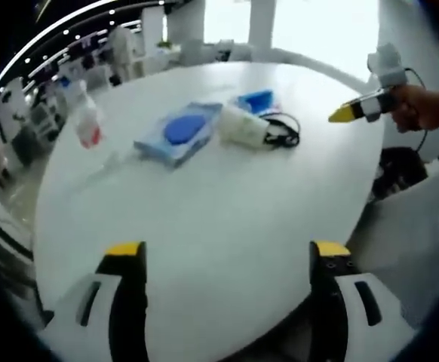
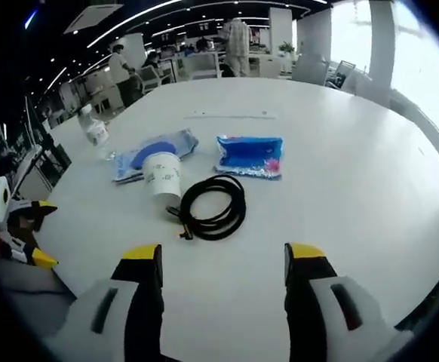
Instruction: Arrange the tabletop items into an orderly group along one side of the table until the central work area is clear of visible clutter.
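Table: a round white tabletop [image 2: 355, 173], and the clutter sits bunched near its middle.
Left gripper [image 1: 227, 253]: jaws spread wide, yellow tips hovering over bare table at the near edge, gripping nothing.
Right gripper [image 2: 223, 255]: jaws wide apart too, nothing between them, lined up just short of the cable.
Cable: a coiled black cable [image 2: 213, 205] lies flat, closest to the right gripper, touching the cup.
Cup: a white paper cup [image 2: 163, 175] on its side, lying against the blue pouch.
Pouch: a clear flat packet with a blue disc inside [image 2: 148, 154], left of the cup.
Packet: a blue printed plastic packet [image 2: 250, 156], just right of the cup.
Bottle: a small clear plastic bottle with a red label [image 1: 89, 124], standing apart toward the far rim.
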